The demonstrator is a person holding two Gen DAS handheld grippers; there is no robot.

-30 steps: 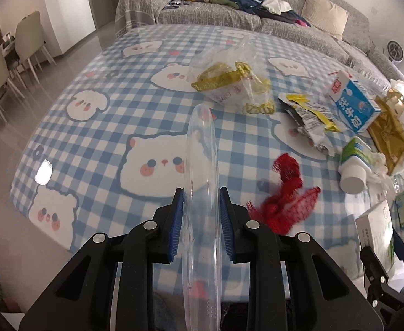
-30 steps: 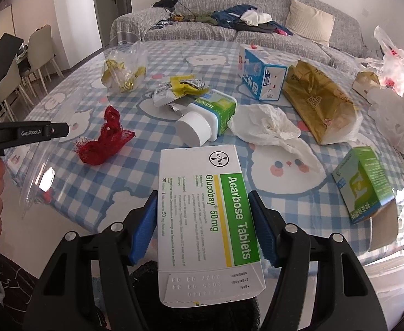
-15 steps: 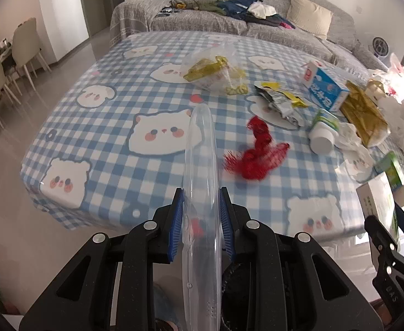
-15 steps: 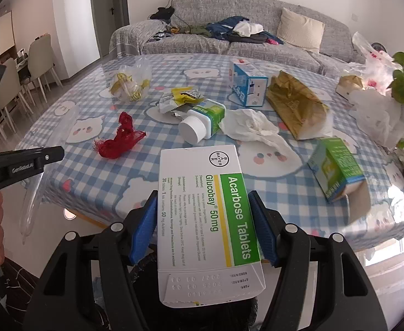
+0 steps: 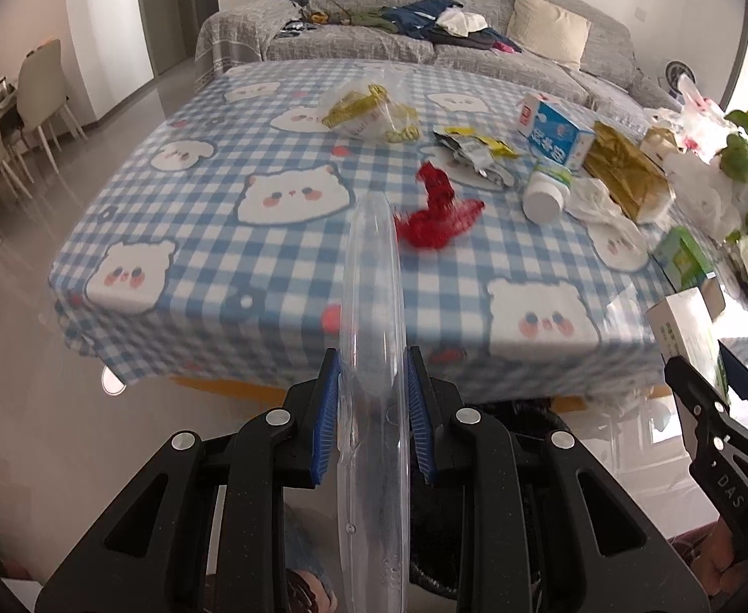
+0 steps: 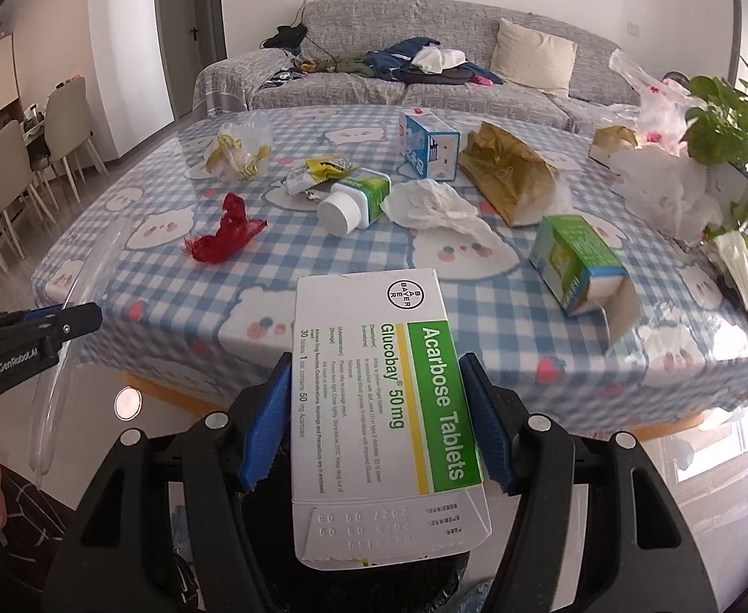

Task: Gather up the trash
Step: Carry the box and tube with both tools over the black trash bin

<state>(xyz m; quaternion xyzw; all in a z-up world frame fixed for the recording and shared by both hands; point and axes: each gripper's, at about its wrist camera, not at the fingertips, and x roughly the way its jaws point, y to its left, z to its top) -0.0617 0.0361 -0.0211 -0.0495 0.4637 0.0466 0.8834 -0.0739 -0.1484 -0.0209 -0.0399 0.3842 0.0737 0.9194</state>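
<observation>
Both hand-held grippers (image 5: pixel 372 421) (image 6: pixel 376 426) beyond table edge (image 6: pixel 323 357)

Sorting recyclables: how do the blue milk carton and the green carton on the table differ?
The blue milk carton stands upright, closed, far back beside the gold bag. The green carton lies tipped on its side nearer the front edge, its end flap open. Both are small printed cartons resting on the checked tablecloth.
</observation>
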